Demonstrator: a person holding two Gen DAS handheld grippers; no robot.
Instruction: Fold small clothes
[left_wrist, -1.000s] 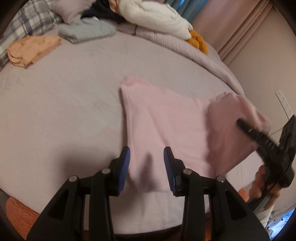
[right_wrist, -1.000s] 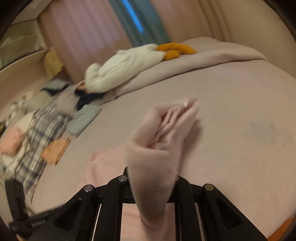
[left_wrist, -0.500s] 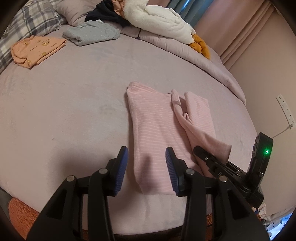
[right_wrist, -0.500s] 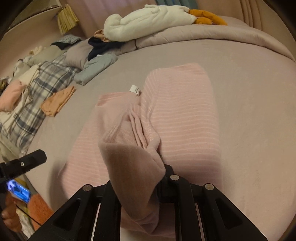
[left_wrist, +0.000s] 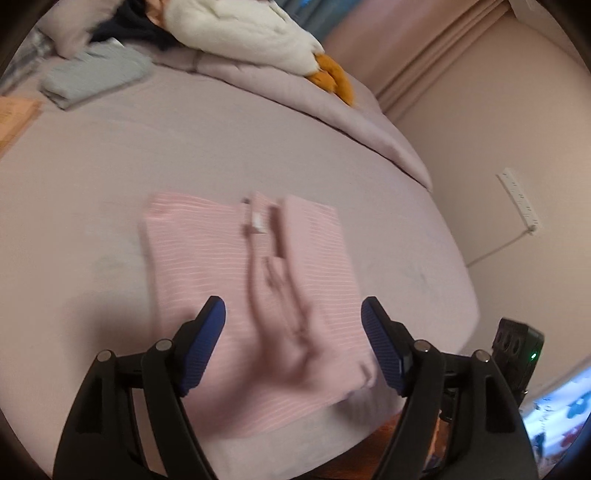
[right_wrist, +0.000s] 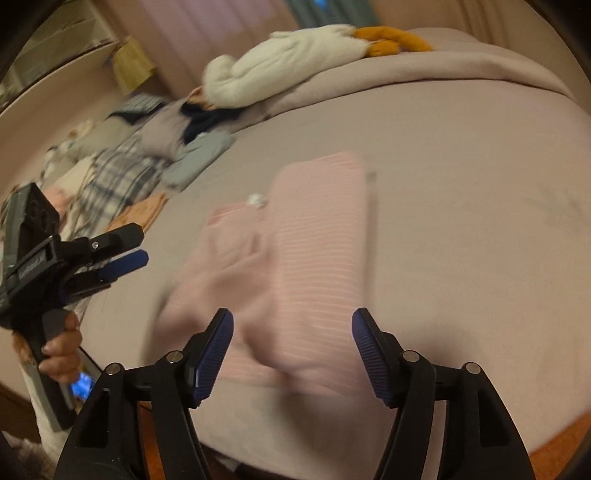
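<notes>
White plush (left_wrist: 236, 33) on duvet (left_wrist: 303, 92); wall socket strip (left_wrist: 519, 199); plaid blanket (right_wrist: 118, 181) left; shelf (right_wrist: 55, 48) behind.

Both grippers are wide open and not holding anything. The left gripper (left_wrist: 293, 341) has its two blue ribbed pads (left_wrist: 205, 345) spread far apart, black finger arms splayed out to each side. From the right wrist cam you can see the left gripper (right_wrist: 127, 254) side-on, pointing to the right of that frame, held by a bare hand (right_wrist: 59, 350) wrapped around its grip. The right gripper (right_wrist: 291, 354) is the same deal: jaws spread wide, blue pads (right_wrist: 214, 356) facing each other across a big gap. The left cam only catches a black corner of the right unit with a green light on it.
</notes>
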